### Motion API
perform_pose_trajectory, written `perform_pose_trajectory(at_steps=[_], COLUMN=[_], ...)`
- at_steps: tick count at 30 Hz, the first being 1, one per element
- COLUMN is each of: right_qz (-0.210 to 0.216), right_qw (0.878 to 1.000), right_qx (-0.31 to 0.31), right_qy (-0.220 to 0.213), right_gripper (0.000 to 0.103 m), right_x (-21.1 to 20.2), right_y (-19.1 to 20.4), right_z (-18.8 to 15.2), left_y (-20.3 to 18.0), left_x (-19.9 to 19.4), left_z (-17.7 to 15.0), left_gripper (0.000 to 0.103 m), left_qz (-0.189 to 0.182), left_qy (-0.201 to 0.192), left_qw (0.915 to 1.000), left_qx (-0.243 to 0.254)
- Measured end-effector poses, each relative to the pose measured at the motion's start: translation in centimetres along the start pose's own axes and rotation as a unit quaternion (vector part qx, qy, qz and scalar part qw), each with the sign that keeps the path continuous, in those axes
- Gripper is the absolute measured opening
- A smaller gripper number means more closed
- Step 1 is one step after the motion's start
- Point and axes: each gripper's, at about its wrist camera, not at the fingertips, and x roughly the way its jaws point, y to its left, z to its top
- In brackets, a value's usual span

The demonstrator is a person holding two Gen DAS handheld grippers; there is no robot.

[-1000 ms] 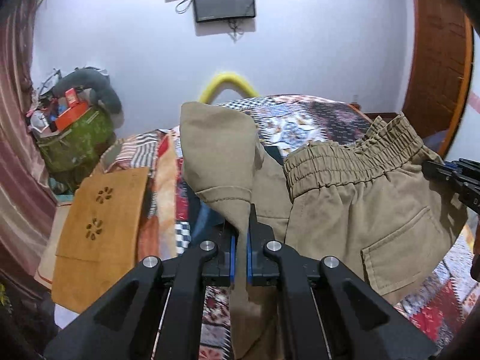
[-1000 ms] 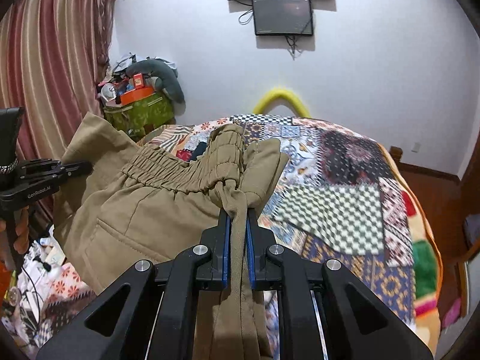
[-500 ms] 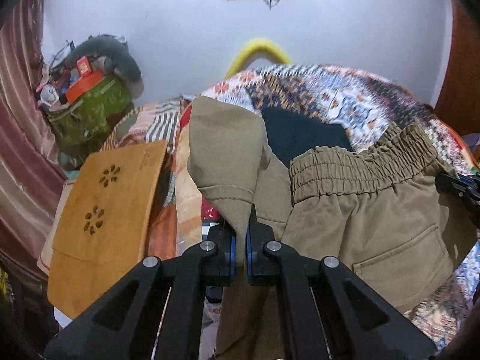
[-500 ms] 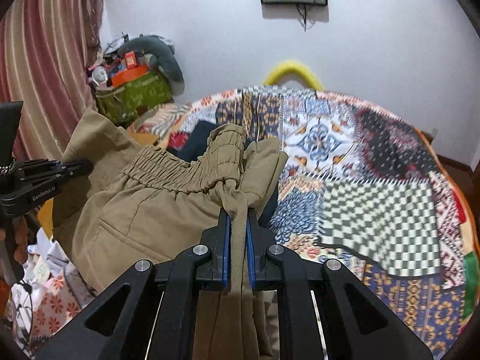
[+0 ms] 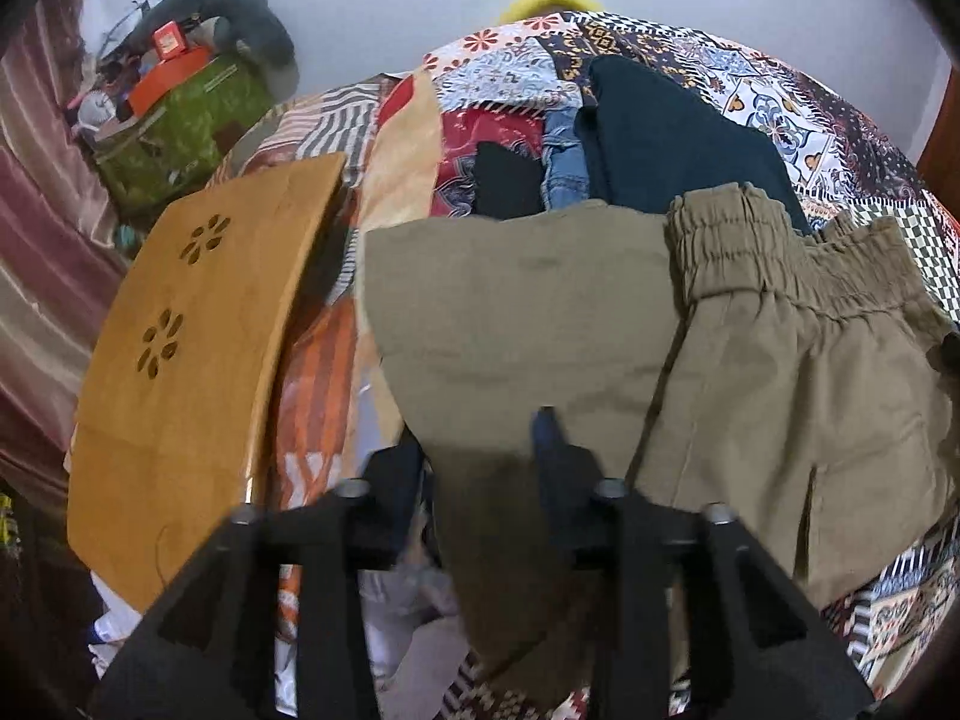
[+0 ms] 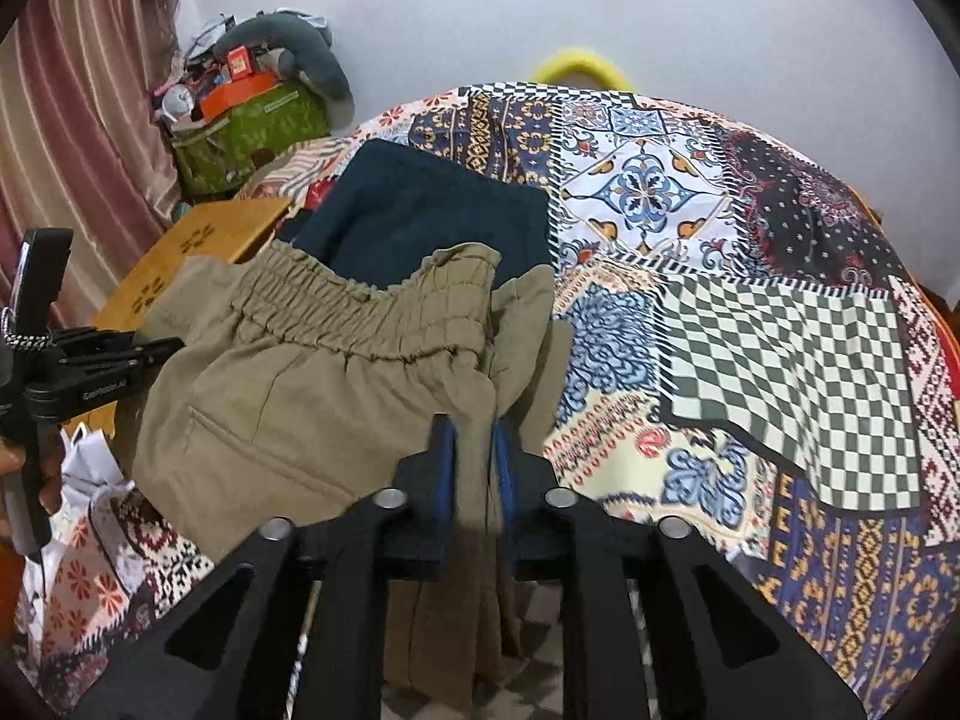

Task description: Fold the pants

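Observation:
The khaki pants (image 5: 750, 384) with an elastic waistband lie folded over on the patchwork bed; they also show in the right wrist view (image 6: 312, 384). My left gripper (image 5: 480, 438) stands open, its jaws spread, with the pants' left fold lying loose between them. My right gripper (image 6: 474, 450) has its jaws slightly apart around the bunched right end of the waistband, no longer pinching it. The left gripper also shows at the left edge of the right wrist view (image 6: 150, 348).
A patchwork quilt (image 6: 750, 276) covers the bed. Dark folded clothes (image 6: 420, 210) lie beyond the pants. A wooden board (image 5: 198, 348) stands to the left. A green box with clutter (image 6: 252, 126) sits by the curtain (image 6: 72, 138).
Both grippers came down toward the bed with the pants and opened. The khaki fabric spread flat from its bunched hold.

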Motion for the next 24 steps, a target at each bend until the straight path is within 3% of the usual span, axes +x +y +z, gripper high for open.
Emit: perform_pose_trajectory(at_steps=[1,4,9,14,24], right_qz=[-0.003,-0.003,0.001,0.015,0.046], right_qw=[1.0,1.0,0.999,0.994,0.964], right_qx=[-0.001,0.005,-0.005,-0.011,-0.057], right_qy=[-0.001,-0.01,-0.044,-0.111,-0.257], right_gripper=[0.028,0.039,0.039,0.039,0.039], right_x=[-0.2,-1.7,-6.0,-13.1,-28.3], right_y=[0.0,-0.2,0.5,1.8,7.2], right_z=[-0.1,-0.5,-0.6,-0.3,-2.7], left_y=[0.1,0.5,0.2,-0.7,-2.9], left_x=[-0.5,-2.5,-9.0,-17.4,-36.1], left_z=[-0.2,-0.9,-1.5,-2.0,-8.2], left_gripper=[0.052,0.054,0.054,0.054,0.054], left_qz=[-0.006,-0.021,-0.043,-0.075,-0.104], left_qy=[0.002,-0.004,-0.047,-0.115,-0.281], left_qw=[1.0,0.9998,0.998,0.9906,0.9541], left_qx=[-0.002,-0.006,-0.007,-0.006,0.011])
